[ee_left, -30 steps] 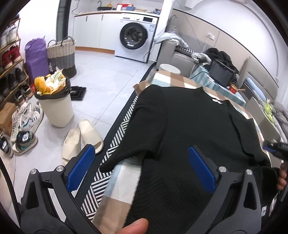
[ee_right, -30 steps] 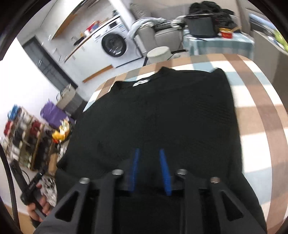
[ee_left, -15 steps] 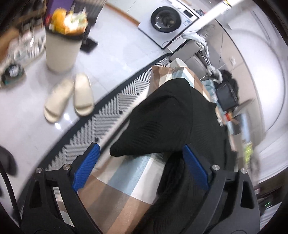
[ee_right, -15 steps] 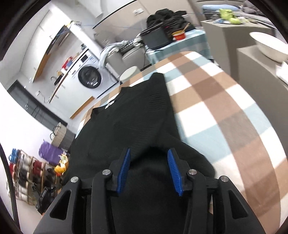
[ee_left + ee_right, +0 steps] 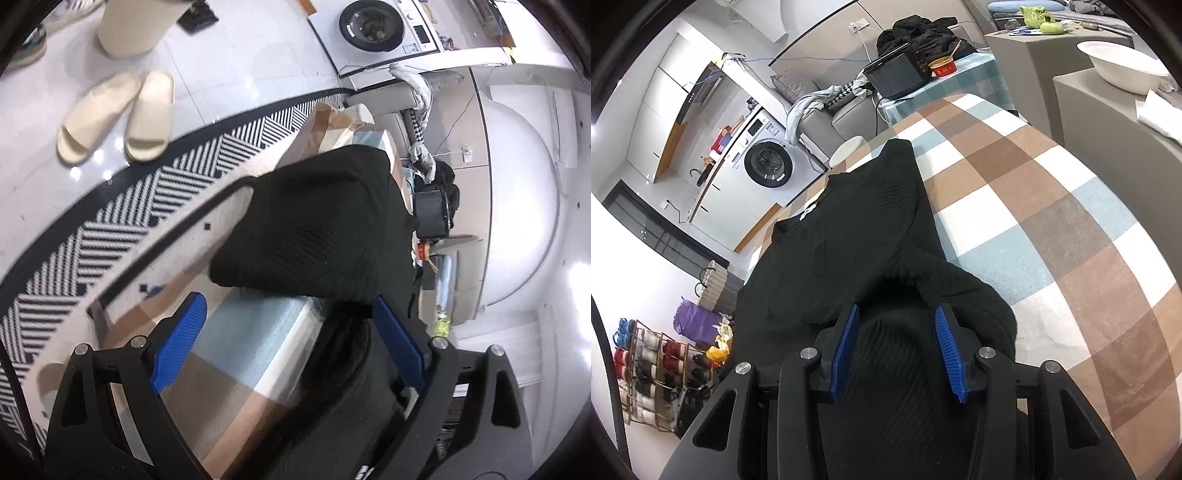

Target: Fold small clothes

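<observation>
Black knit top (image 5: 849,236) spread on table under checked cloth (image 5: 1052,229) of brown, white and pale blue squares; neckline w/ white label toward far end, one side folded inward, bunched fold near cam.

L gripper (image 5: 286,339): blue pads wide apart, jaws just eased in slightly from widest; nothing gripped. Between pads: bare cloth (image 5: 251,332) and top's (image 5: 317,229) sleeve edge; R pad beside bunched fabric, contact unclear.

R gripper (image 5: 899,350): jaws part open, opened further within last second, then steady. Raised fold of top between pads; pads not seen pressing on it.

Room, L-wrist view: glossy white tile floor (image 5: 229,59); black/white zigzag rug (image 5: 122,206) curving along table edge; pair of cream slides (image 5: 118,118) on tiles; pale bin (image 5: 129,33) top left; washer (image 5: 373,26) at top; grey sofa w/ draped garments beyond table end.

Room, R-wrist view: washer (image 5: 768,162) under counter, far left; shoe rack (image 5: 646,373) at lower left w/ purple bag (image 5: 694,317) and woven basket (image 5: 714,284) near it; side table w/ blue check cover bearing dark box (image 5: 897,74) and red bowl (image 5: 943,66); dark clothes heap behind; white basin (image 5: 1119,70) on grey stand at right; green toy on far stand, top right.
</observation>
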Motion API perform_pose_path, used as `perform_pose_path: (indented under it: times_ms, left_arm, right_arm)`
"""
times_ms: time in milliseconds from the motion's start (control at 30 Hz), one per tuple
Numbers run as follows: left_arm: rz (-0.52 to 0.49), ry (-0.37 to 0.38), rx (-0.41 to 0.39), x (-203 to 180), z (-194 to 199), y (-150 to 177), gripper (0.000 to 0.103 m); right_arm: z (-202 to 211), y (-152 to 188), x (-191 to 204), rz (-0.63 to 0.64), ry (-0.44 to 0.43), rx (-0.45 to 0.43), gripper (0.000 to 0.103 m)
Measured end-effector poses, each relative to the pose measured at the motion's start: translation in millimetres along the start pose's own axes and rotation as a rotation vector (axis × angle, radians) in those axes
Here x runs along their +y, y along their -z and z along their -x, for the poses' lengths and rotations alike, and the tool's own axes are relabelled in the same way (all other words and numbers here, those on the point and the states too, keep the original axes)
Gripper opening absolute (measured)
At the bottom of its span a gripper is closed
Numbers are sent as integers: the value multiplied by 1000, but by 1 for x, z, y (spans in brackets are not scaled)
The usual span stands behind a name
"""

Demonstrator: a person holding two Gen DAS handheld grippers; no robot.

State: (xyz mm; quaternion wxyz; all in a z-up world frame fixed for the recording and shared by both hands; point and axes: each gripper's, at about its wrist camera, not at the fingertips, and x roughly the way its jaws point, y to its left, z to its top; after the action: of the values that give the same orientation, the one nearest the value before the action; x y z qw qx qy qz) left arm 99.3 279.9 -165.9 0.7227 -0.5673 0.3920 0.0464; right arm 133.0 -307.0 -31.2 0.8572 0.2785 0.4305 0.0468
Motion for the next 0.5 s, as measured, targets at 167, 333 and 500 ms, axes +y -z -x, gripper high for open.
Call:
perform_pose_path:
  times_ms: [167, 333, 500]
  left_arm:
    - [2, 24, 31, -10, -27, -12, 85]
    - [56, 74, 23, -14, -49, -28, 46]
    - [-12, 5, -112, -40, -41, -35, 8]
  right_arm:
    - [4, 2, 0, -9, -3, -12, 44]
    - [12, 6, -9, -48, -1, -36, 44]
    - [21, 11, -16, -59, -23, -62, 44]
